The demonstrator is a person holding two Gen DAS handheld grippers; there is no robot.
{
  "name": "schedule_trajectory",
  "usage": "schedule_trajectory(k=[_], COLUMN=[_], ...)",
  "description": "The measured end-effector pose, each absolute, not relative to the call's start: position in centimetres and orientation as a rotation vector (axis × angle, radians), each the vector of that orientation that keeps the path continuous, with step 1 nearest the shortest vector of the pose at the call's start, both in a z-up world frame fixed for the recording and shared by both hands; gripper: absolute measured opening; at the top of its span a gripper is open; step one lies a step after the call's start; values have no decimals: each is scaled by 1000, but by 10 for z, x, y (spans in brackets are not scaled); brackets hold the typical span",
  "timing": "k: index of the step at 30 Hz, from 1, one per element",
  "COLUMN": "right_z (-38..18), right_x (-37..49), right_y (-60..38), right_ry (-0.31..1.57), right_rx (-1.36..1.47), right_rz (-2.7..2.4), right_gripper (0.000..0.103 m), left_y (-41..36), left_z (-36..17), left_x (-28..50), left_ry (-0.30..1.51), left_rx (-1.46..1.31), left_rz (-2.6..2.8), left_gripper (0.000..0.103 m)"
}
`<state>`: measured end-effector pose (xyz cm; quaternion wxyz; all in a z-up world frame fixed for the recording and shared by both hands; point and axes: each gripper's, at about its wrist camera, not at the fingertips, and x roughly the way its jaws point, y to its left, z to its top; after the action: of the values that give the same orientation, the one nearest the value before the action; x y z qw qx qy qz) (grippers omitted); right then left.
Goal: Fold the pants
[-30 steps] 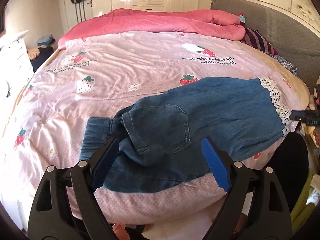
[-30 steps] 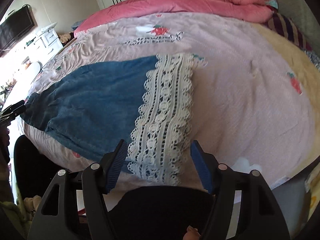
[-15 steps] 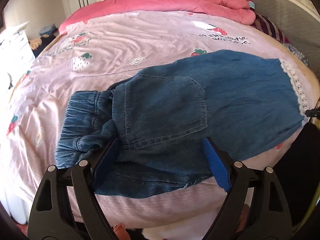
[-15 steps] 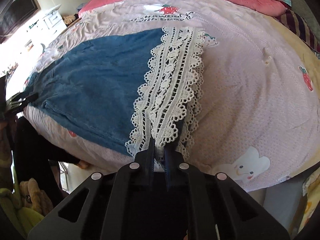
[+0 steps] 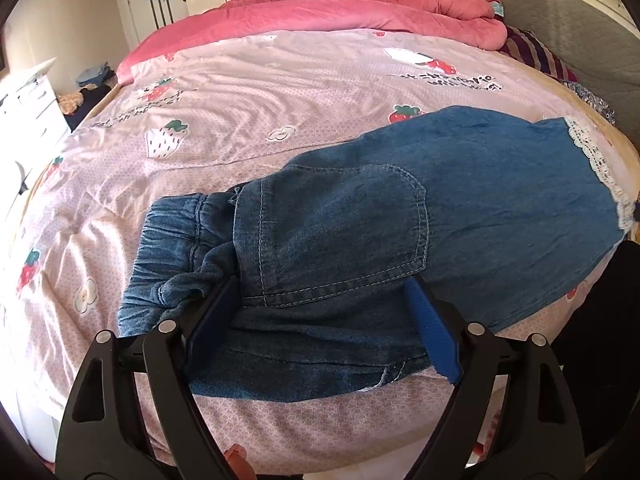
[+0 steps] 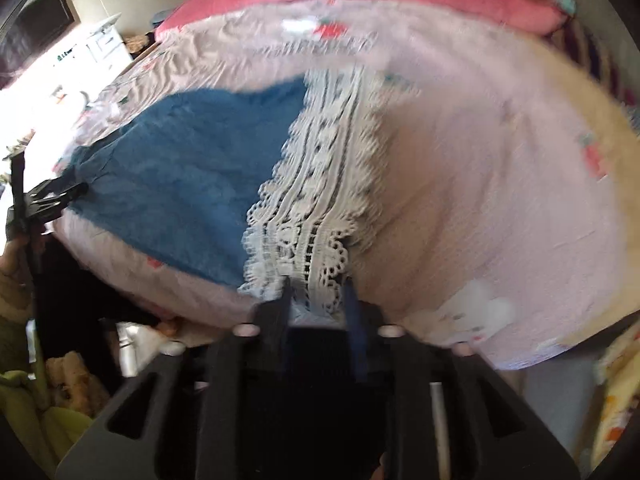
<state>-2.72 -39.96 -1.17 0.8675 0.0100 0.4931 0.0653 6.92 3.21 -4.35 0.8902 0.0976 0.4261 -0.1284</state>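
Observation:
Blue denim pants [image 5: 360, 232] with an elastic waistband [image 5: 176, 240] and a white lace hem [image 5: 592, 156] lie flat near the front edge of the bed. My left gripper [image 5: 320, 328] is open, its blue pads straddling the waist end just below the back pocket [image 5: 340, 232]. In the blurred right wrist view the pants [image 6: 192, 168] stretch away to the left. My right gripper [image 6: 318, 300] has its jaws a small way apart around the near edge of the lace hem [image 6: 316, 200]. The left gripper [image 6: 48, 200] shows at the far end.
The bed carries a pink strawberry-print cover [image 5: 280, 88]. A pink quilt [image 5: 340, 12] is bunched at the back, with striped pillows [image 5: 536, 56] and a grey headboard [image 5: 560, 20] at right. White drawers [image 5: 28, 104] stand at left.
My left gripper has moved in over the waist end, still open. My right gripper closed onto the lace hem half a second ago; now its jaws stand slightly apart and the view is blurred by motion.

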Motion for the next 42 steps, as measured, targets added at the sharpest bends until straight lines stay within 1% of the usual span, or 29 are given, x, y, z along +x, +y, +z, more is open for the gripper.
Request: schedule_trajectory(k=[3, 5, 7, 10, 16, 22, 23, 25, 26, 28, 30, 32, 34, 36, 42], right_z=[4, 7, 5, -8, -48, -58, -52, -38, -29, -7, 10, 18, 21, 18, -19], right_x=[-24, -18, -11, -1, 8, 7, 6, 1, -2, -6, 0, 9, 28, 53, 111], right_y=[-387, -370, -359, -343, -348, -362, -365, -375, -383, -401, -419, -430, -437, -442, -434], right_ry=[956, 934, 936, 968, 1118, 1117, 1105, 1058, 1026, 951, 905, 889, 883, 903, 1014], right_rx=[2, -28, -51, -67, -44, 26, 59, 126, 151, 180, 197, 203, 203, 239, 259], right_rz=[176, 216, 248, 281, 226, 246, 270, 303, 303, 282, 258, 238, 256, 294, 347], right_gripper=[41, 48, 50, 56, 57, 58, 62, 66, 71, 77, 80, 84, 85, 86, 86], left_y=[30, 29, 29, 28, 30, 27, 26, 23, 22, 12, -4, -27, -54, -84, -187], left_z=[-43, -42, -39, -35, -30, -35, -34, -25, -18, 5, 25, 39, 43, 40, 7], left_x=[68, 67, 67, 66, 63, 64, 63, 60, 58, 49, 43, 39, 36, 34, 10], left_ry=[884, 885, 884, 885, 878, 888, 888, 884, 872, 824, 780, 750, 736, 732, 743], left_rx=[205, 199, 186, 174, 170, 205, 203, 185, 179, 181, 193, 206, 216, 238, 363], left_rz=[-261, -259, -257, -254, -246, -228, -226, -237, -249, -287, -333, -393, -458, -523, -716], left_gripper=[78, 78, 78, 78, 78, 78, 78, 78, 78, 82, 86, 87, 90, 92, 92])
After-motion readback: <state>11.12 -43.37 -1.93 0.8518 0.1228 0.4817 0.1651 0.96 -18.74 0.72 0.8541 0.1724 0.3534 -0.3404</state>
